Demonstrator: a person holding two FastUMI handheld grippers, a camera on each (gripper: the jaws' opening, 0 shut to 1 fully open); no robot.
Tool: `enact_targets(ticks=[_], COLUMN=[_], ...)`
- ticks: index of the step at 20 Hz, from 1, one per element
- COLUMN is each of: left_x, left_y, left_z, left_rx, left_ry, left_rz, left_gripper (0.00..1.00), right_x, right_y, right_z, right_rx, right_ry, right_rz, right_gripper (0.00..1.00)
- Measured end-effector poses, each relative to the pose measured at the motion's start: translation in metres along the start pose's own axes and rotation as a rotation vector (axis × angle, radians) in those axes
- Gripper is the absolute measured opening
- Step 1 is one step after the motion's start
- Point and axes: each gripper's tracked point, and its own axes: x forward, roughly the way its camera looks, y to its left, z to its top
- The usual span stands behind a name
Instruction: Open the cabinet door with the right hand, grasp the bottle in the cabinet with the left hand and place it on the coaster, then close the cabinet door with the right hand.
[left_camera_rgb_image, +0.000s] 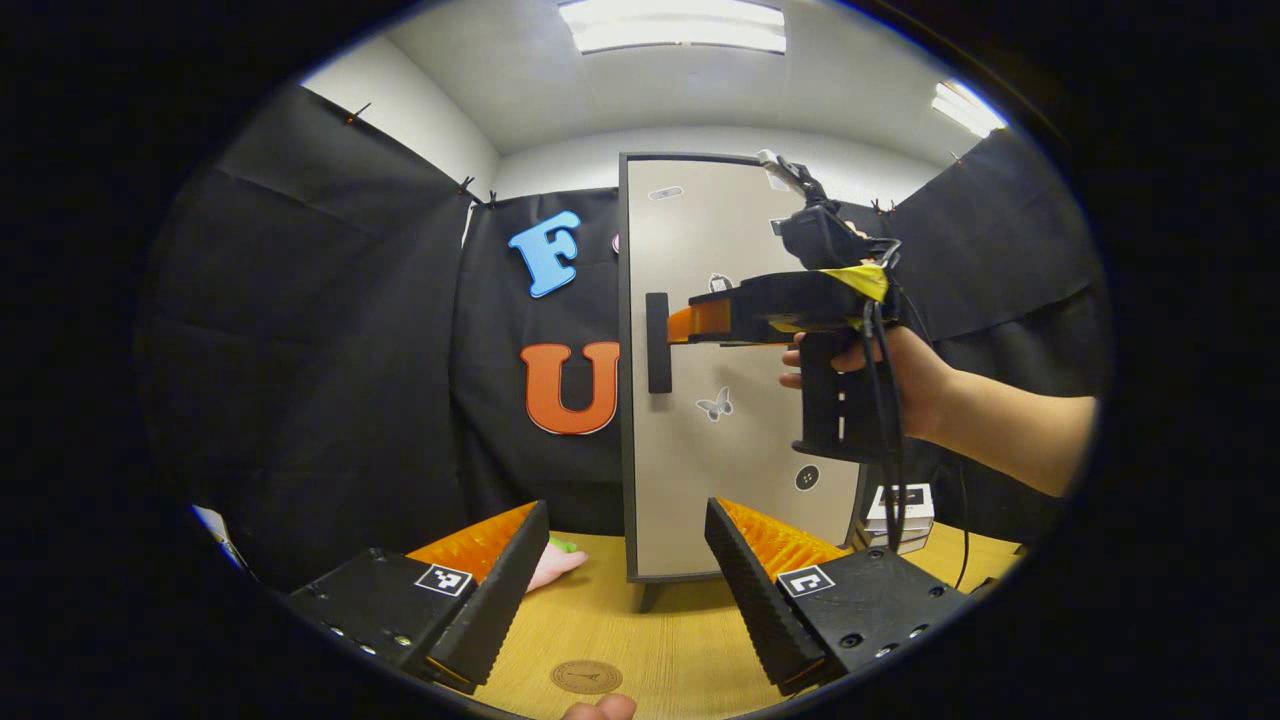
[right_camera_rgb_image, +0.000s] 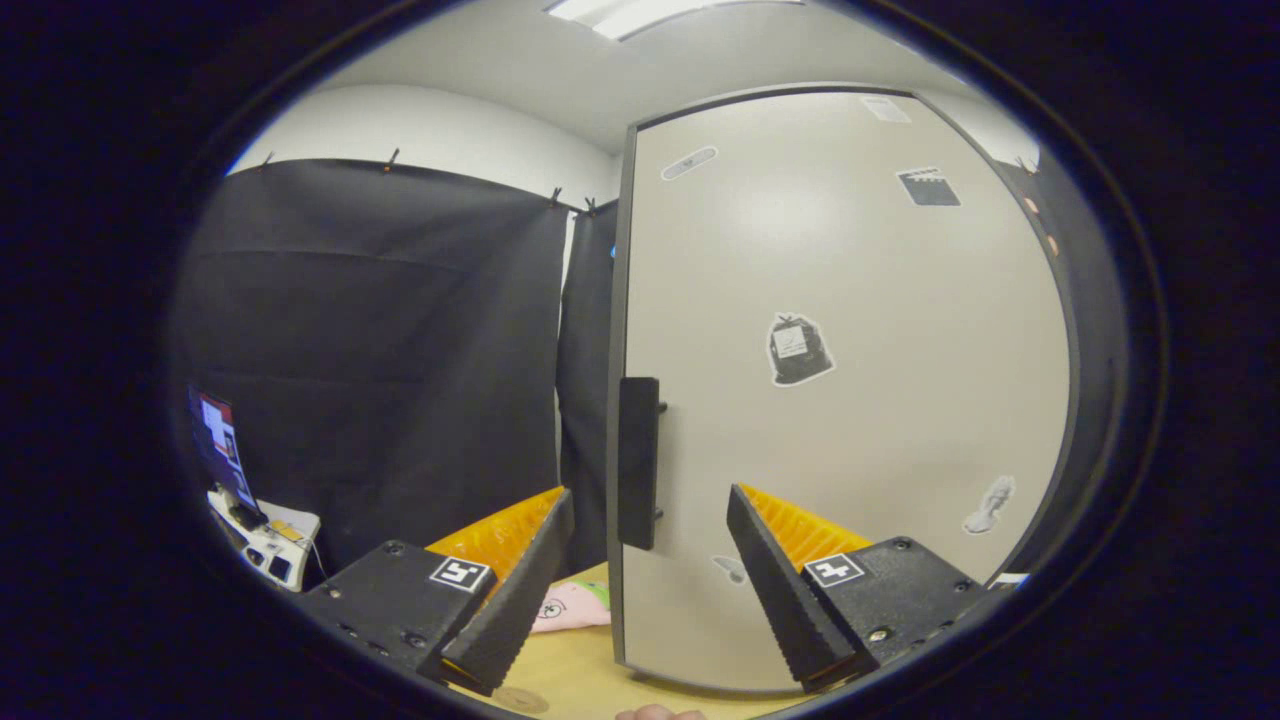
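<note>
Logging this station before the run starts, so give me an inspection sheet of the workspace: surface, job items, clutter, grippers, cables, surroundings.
Surface: wooden tabletop, bare in front of the cabinet.
Job's things: cabinet door closed, its dark handle at the left edge; round coaster on the table near the left gripper; bottle nothing seen.
Clutter: pink item left of the cabinet; small white box to its right.
Grippers: left gripper open, low over the table; right gripper open, its fingers at the handle, not closed on it.
Cables: black cables hang from the right gripper.
Surroundings: black cloth walls; ceiling lights on.
</note>
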Motion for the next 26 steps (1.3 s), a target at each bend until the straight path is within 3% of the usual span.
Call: enact_targets(ticks=[4, 5, 12, 20, 22, 26], left_x=[0.001, 0.001, -0.001, -0.001, -0.001, -0.005], left_y=[0.002, 0.003, 0.011, 0.033, 0.039, 0.046], left_z=[0.002, 0.003, -0.001, -0.006, -0.007, -0.006], left_rx=[-0.002, -0.003, -0.016, -0.041, -0.045, -0.050], left_ry=[-0.006, -0.010, -0.001, 0.004, 0.004, 0.002], left_rz=[0.001, 0.003, 0.022, 0.060, 0.069, 0.082], left_gripper=[0.95, 0.95, 0.95, 0.95, 0.95, 0.95], right_x=[0.036, 0.043, 0.066, 0.072, 0.072, 0.072], right_y=[0.007, 0.008, 0.014, 0.000, -0.003, -0.008], right_z=[-0.008, -0.010, -0.007, -0.011, -0.011, -0.013], right_rx=[0.026, 0.032, 0.062, 0.008, 0.029, -0.032], right_ry=[0.050, 0.060, 0.051, 0.044, 0.035, 0.034], right_rz=[0.013, 0.012, 0.000, -0.114, -0.123, -0.160], right_gripper=[0.99, 0.95, 0.94, 0.60, 0.32, 0.25])
